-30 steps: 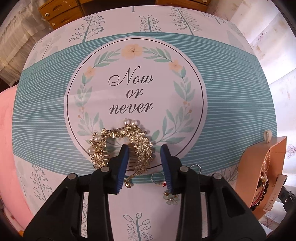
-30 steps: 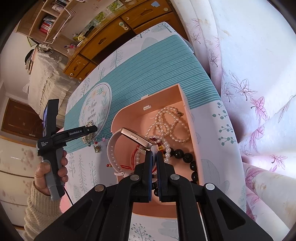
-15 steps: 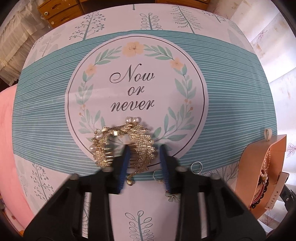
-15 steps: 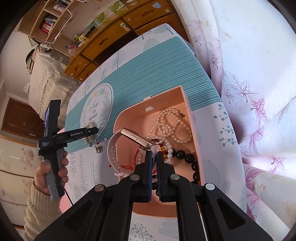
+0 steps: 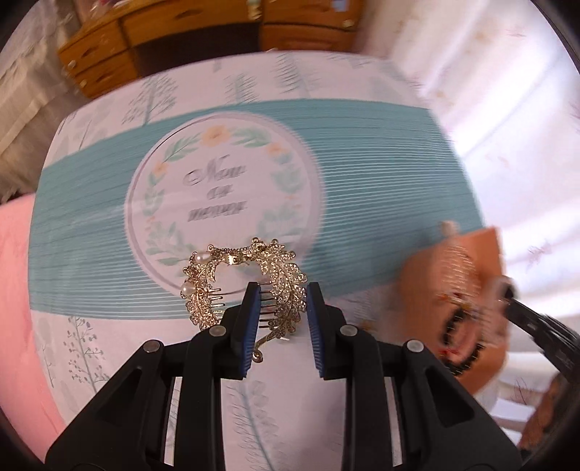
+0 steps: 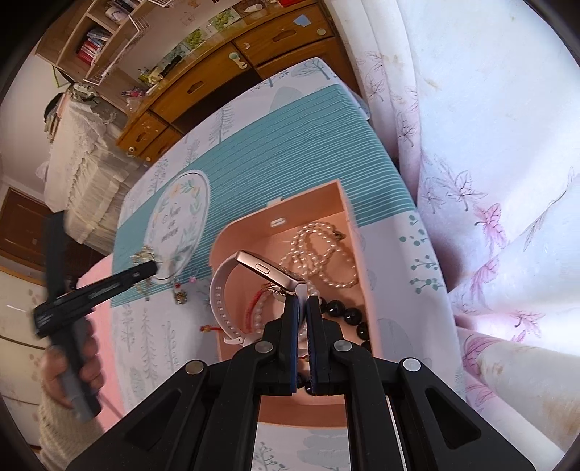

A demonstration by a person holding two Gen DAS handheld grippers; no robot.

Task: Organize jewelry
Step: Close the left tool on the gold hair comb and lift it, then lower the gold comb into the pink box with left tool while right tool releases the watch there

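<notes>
A gold leaf-shaped hair comb (image 5: 250, 279) with pearls sits sharp between the pads of my left gripper (image 5: 282, 293), one leaf branch between them, while the tablecloth behind is blurred. The jaws stand apart around it; whether they press on it is unclear. The comb shows small in the right wrist view (image 6: 145, 253). My right gripper (image 6: 302, 304) hovers over the pink jewelry box (image 6: 290, 213), jaws nearly shut with a thin gap, nothing clearly between them. In the box lie a white watch (image 6: 250, 268), a pearl necklace (image 6: 322, 253) and black beads (image 6: 344, 311).
Small earrings and charms (image 6: 179, 295) lie on the tablecloth left of the box. A floral curtain (image 6: 489, 181) hangs right of the table. Wooden drawers (image 5: 203, 32) stand beyond the far edge. A pink surface (image 5: 18, 290) borders the table on the left.
My left gripper has closed around the gold comb and lifted, swinging right toward the box; the background now blurs. The right gripper has stayed over the box.
</notes>
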